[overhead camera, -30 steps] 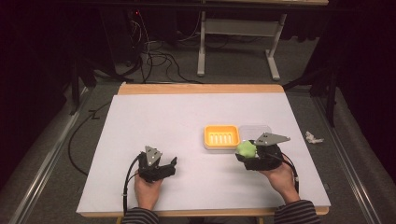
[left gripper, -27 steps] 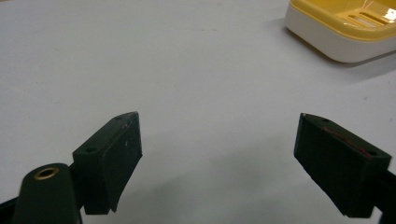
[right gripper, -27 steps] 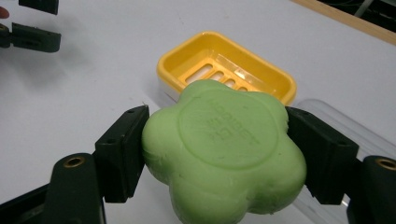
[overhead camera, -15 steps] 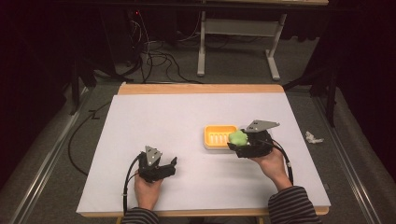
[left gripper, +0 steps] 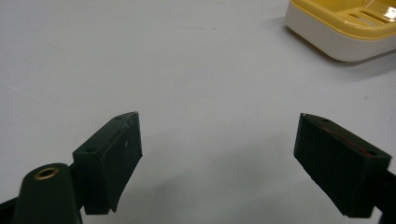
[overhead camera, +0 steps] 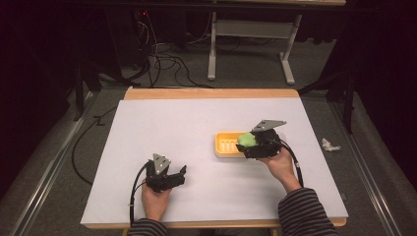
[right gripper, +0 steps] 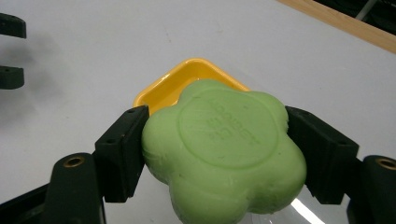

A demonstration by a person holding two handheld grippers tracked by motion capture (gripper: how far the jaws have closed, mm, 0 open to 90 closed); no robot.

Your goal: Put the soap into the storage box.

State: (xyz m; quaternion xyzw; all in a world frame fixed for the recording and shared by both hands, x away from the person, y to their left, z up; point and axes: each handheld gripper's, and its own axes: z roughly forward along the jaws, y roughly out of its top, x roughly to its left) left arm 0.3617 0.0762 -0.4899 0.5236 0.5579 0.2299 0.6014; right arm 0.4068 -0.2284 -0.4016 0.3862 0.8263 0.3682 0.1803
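A green flower-shaped soap [right gripper: 224, 149] is clamped between the jaws of my right gripper [right gripper: 224, 154], which is shut on it. In the high view that gripper [overhead camera: 252, 141] holds the soap [overhead camera: 246, 139] over the right end of a yellow soap dish [overhead camera: 227, 145]. The dish [right gripper: 180, 84] shows just beyond the soap in the right gripper view. My left gripper [overhead camera: 179, 173] rests near the table's front, left of centre. Its jaws stand wide apart over bare white surface, so the left gripper [left gripper: 219, 154] is open, with the dish [left gripper: 345, 28] off to its upper right.
The white table [overhead camera: 196, 123] has a wooden strip along its far edge. A crumpled white scrap [overhead camera: 329, 145] lies on the floor at the right. Cables and a metal stand leg [overhead camera: 212, 44] are on the floor beyond the table.
My right gripper has carried the green soap up-table and left, from beside the dish's right end to over it. The left gripper has stayed put.
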